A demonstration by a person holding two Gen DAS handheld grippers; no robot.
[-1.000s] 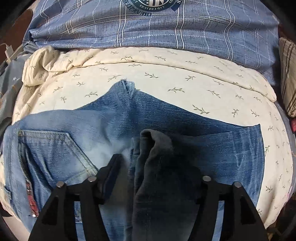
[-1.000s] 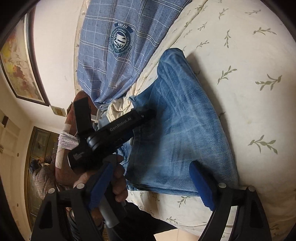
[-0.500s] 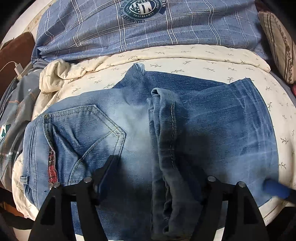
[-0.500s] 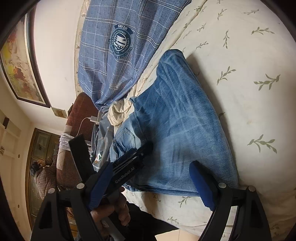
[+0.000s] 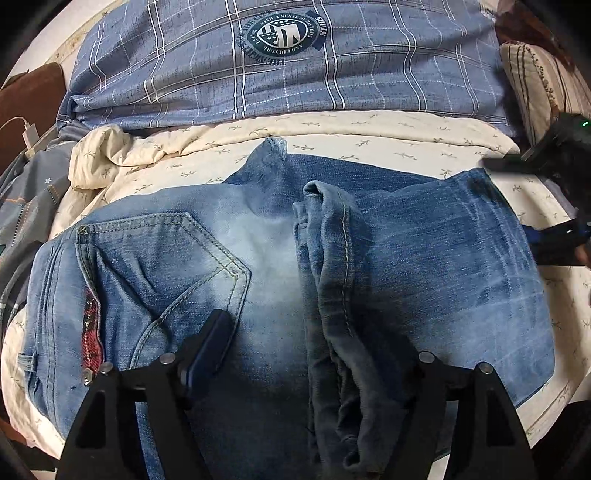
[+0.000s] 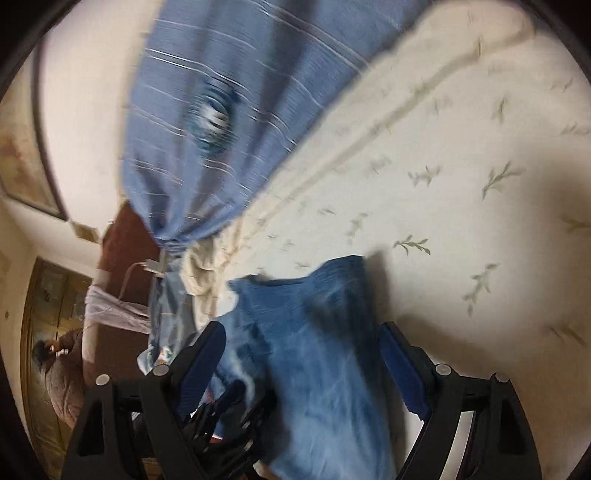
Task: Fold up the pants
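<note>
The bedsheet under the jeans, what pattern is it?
Cream bedsheet with small green leafy sprigs, clearest in the left wrist view.

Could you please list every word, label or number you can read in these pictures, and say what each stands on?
"STARS": banner of the round emblem on the blue plaid cloth.
"WITH A SENSE OF HISTORY": the emblem's ring, as best it reads.
Rest of the ring: too small to read.
Right wrist view: emblem blurred, unreadable.
On the jeans: no text.

Blue plaid cover (image 5: 369, 74): inverted round crest (image 5: 282, 35), "STARS" banner.
</note>
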